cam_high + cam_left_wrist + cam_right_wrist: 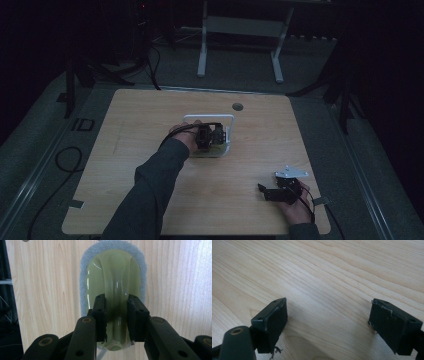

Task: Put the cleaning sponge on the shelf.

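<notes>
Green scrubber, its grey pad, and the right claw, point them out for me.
Green scrubber [112,277], left gripper view: glossy handle ridge.
Grey pad [83,277], left gripper view: fuzzy left edge.
Right claw [328,322], right gripper view: gap between open jaws.

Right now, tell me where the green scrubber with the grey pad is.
The green scrubber sits on the table near its middle, inside the white tray, with the left gripper clamped on its handle ridge.

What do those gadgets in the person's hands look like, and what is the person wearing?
Both are black two-jaw tools. The left gripper has blocky rectangular pads on rounded arms with brass-coloured pivot pins. The right gripper has worn pads with frayed edges, and a pale grey three-cornered plate on top. Black cables trail from each. The person wears a dark grey long sleeve.
</notes>
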Available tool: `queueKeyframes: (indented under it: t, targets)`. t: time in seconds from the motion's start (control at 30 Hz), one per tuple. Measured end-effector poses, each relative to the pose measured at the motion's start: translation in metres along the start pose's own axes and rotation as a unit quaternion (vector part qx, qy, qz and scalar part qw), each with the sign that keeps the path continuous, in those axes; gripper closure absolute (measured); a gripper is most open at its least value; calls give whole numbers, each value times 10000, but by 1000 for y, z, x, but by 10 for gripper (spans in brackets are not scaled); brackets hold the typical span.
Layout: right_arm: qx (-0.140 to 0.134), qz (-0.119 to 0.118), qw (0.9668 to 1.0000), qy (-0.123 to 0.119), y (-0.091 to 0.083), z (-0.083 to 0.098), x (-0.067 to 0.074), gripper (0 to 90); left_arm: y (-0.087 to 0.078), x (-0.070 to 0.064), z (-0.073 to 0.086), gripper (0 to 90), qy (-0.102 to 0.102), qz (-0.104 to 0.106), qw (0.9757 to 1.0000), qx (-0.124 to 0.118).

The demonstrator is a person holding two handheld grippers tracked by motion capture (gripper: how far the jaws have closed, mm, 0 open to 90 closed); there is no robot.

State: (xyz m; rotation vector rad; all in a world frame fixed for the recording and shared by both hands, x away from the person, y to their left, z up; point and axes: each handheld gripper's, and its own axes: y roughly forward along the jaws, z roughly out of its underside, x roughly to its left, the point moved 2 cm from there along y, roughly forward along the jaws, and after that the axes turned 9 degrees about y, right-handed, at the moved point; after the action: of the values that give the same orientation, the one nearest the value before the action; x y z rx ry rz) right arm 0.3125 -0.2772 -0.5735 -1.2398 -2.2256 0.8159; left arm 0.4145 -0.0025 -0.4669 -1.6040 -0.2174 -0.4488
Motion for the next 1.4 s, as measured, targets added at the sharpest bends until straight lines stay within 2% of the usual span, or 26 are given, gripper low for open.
queueKeyframes:
  t: [0.27, 1.4]
  targets:
    - [-4, 3, 10000, -9, 0, 0, 0, 148, 5, 2, 2, 713, -37, 97, 9999, -11]
    - [6, 1, 10000, 7, 0, 0, 0, 148, 14, 7, 2, 711, -61, -32, 10000, 0]
